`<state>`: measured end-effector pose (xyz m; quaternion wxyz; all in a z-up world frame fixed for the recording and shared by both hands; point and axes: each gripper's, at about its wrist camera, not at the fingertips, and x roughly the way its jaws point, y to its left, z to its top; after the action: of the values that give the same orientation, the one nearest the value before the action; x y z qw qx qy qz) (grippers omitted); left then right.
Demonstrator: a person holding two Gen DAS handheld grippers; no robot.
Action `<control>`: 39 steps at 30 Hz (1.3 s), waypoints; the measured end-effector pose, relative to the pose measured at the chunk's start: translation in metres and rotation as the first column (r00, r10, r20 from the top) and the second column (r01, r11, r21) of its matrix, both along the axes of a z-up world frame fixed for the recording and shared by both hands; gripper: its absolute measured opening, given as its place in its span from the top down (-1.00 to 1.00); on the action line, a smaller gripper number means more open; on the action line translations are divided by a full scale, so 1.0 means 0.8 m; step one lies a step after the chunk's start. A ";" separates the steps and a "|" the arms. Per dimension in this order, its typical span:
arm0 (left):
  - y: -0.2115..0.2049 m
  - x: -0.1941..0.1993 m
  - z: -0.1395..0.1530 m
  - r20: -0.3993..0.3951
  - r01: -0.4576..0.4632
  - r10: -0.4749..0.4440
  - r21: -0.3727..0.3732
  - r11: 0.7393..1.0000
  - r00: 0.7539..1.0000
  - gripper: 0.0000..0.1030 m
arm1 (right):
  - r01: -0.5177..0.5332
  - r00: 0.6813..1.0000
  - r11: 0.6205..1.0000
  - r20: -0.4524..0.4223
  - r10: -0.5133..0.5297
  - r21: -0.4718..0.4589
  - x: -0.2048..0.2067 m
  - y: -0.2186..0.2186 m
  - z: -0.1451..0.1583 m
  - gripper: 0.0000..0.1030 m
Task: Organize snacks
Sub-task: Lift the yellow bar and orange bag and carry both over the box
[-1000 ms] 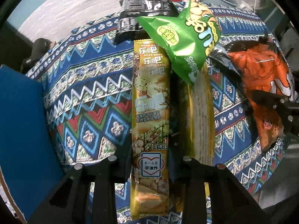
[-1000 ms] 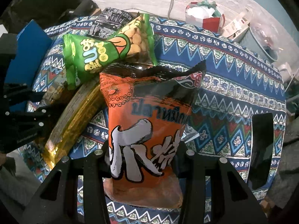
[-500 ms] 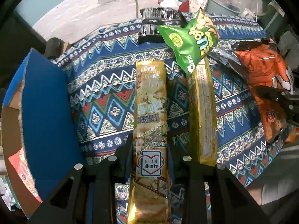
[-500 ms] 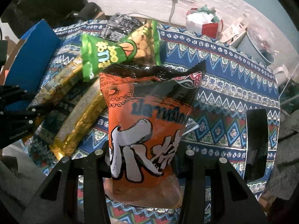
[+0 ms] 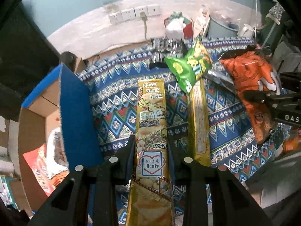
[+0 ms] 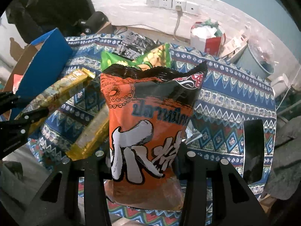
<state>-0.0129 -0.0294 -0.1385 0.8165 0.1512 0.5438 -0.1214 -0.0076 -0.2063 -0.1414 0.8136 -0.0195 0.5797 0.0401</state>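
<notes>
Left gripper (image 5: 151, 150) pinched a long gold snack pack (image 5: 151, 124) between its two black fingers (image 5: 129, 146), the pads pressing its sides near the heart-shaped label; the pack stood lengthwise along the fingers, its far end raised over the patterned blue cloth (image 5: 116, 113). Right gripper (image 6: 144, 156) was clamped on an orange snack bag (image 6: 150, 124) with a black crimped top, the bag held upright and filling the middle of the right wrist view.

Just beside the held gold pack, to its right in the left wrist view, a second gold pack (image 5: 199, 120) lay flat on the cloth. A green snack bag (image 5: 190, 67) rested over that pack's far end, and behind it sat a dark packet with silver print (image 5: 165, 50). To the left stood an open cardboard box with blue outer walls (image 5: 75, 113), and inside it lay a red-and-white packet (image 5: 47, 171).

A black flat object (image 6: 252, 146) lay on the right part of the cloth in the right wrist view. Beyond the cloth, wall sockets (image 5: 134, 14) with one plug in, a red-and-white bag (image 6: 208, 35) and a grey bin (image 6: 257, 60) stood along the pale wall.
</notes>
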 end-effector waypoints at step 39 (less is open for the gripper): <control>0.150 -0.003 0.103 0.238 -0.213 0.235 -0.115 0.970 0.942 0.40 | -0.141 0.984 0.985 0.122 0.128 0.098 0.069 0.144 0.087 0.17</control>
<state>-0.0153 0.0905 -0.0559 0.8928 0.0667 0.4444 -0.0315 0.0479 -0.0908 -0.0716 0.8410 -0.0176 0.5262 0.1247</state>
